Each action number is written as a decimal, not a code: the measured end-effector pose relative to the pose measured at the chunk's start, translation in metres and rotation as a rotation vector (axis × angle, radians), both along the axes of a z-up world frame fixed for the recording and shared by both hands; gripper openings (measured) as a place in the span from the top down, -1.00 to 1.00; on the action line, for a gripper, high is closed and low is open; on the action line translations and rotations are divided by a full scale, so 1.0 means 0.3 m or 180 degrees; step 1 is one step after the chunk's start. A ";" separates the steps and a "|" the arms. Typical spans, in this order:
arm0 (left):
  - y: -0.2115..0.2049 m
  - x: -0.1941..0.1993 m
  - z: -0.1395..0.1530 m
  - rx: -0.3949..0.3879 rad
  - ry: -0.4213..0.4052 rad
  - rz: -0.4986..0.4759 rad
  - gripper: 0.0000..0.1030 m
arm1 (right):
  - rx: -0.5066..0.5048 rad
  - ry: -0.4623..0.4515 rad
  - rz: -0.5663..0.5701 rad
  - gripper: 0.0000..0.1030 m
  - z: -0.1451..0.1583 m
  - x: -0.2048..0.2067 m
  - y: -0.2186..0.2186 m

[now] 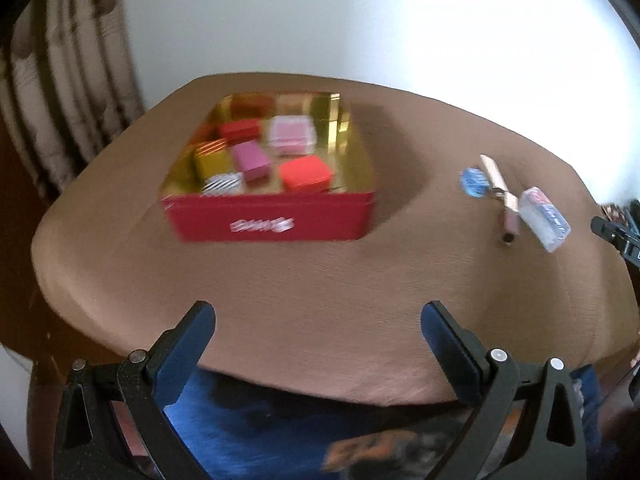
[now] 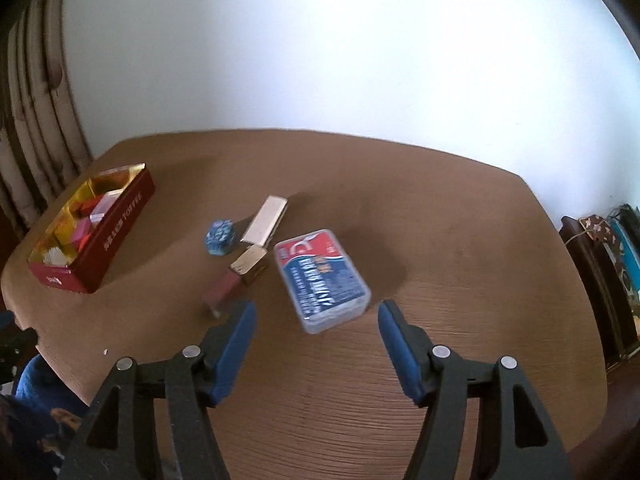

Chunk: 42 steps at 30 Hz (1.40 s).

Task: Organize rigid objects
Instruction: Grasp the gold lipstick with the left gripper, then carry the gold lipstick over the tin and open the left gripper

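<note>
Right gripper [image 2: 316, 312] hovers low over the desk [image 2: 460, 288], jaws spread wide, nothing between them. Just ahead, nearly framed by the jaws, lies the clear plastic case [image 2: 322, 280] with the blue-red label, flat, long axis running away and slightly left. Looks rigid, light, with smooth and probably slippery walls; best hold is likely across the short width at mid-length, pads square on the long sides, since the rounded corners could squirt out.

Left of it, a pinkish bottle [image 2: 224, 290] with a gold cap lies on its side, touching or just beside a flat cream bar [image 2: 266, 220] further back. Bottle looks like glass: small, dense, may roll, so pinch across the body, not the cap. Beside these sits a small blue wrapped piece [image 2: 219, 237], light, easy to crush or flick away.

Left gripper [image 1: 318, 320] is at the near desk edge, jaws spread, empty.

Further off on the left, the red tin [image 1: 272, 220] with gold lining, open, already carrying several small coloured boxes [image 1: 252, 160]. Free space inside looks tight; hard to tell with the blur. Three or four loose items remain outside, well apart from the tin.
</note>
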<state>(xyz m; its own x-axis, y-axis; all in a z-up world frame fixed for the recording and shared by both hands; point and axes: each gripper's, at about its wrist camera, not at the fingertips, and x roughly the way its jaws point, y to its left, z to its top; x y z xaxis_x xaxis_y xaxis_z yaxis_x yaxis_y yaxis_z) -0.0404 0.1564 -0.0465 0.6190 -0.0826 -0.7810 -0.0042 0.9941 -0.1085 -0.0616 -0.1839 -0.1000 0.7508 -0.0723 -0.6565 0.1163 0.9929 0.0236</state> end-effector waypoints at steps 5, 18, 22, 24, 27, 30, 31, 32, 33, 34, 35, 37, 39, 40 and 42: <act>-0.173 0.087 0.036 -0.0043 -0.0035 -0.0316 -0.97 | 0.0178 -0.0082 -0.0011 -0.34 -0.015 -0.028 -0.072; -0.744 0.440 -0.085 0.0274 0.0121 -0.1245 -0.37 | 0.0757 -0.0215 -0.0124 -0.36 0.072 -0.064 -0.210; -0.768 0.536 -0.134 0.0159 0.0245 -0.1175 0.68 | 0.0801 -0.0231 -0.0044 -0.37 0.083 -0.061 -0.203; -0.756 0.553 -0.125 0.0062 0.0336 -0.1043 0.68 | 0.0821 -0.0214 -0.0028 -0.36 0.079 -0.058 -0.202; -0.734 0.528 -0.054 -0.0208 0.0228 -0.1078 0.68 | 0.0876 -0.0244 -0.0035 -0.36 0.082 -0.065 -0.206; -0.716 0.487 0.046 -0.0315 0.0106 -0.1144 0.68 | 0.0893 -0.0261 -0.0031 -0.37 0.078 -0.068 -0.205; -0.709 0.476 0.077 -0.0300 0.0047 -0.1163 0.68 | 0.0901 -0.0252 -0.0040 -0.37 0.075 -0.067 -0.206; -0.700 0.471 0.104 -0.0278 0.0008 -0.1182 0.68 | 0.0915 -0.0241 -0.0050 -0.37 0.070 -0.064 -0.206; -0.683 0.467 0.142 -0.0238 -0.0034 -0.1185 0.68 | 0.0956 -0.0223 -0.0055 -0.37 0.065 -0.065 -0.208; -0.663 0.463 0.168 -0.0224 -0.0067 -0.1174 0.68 | 0.0980 -0.0207 -0.0055 -0.37 0.060 -0.063 -0.210; -0.641 0.465 0.193 -0.0228 -0.0095 -0.1163 0.67 | 0.0992 -0.0194 -0.0059 -0.37 0.057 -0.062 -0.211; -0.589 0.468 0.254 -0.0196 -0.0188 -0.1099 0.67 | 0.0972 -0.0202 -0.0063 -0.37 0.057 -0.063 -0.208; -0.539 0.480 0.310 -0.0183 -0.0281 -0.1022 0.67 | 0.0939 -0.0212 -0.0049 -0.38 0.060 -0.065 -0.201; -0.506 0.495 0.343 -0.0177 -0.0324 -0.0961 0.67 | 0.0936 -0.0202 -0.0040 -0.38 0.058 -0.064 -0.197; -0.434 0.529 0.399 -0.0130 -0.0420 -0.0834 0.67 | 0.0959 -0.0157 -0.0015 -0.38 0.046 -0.059 -0.191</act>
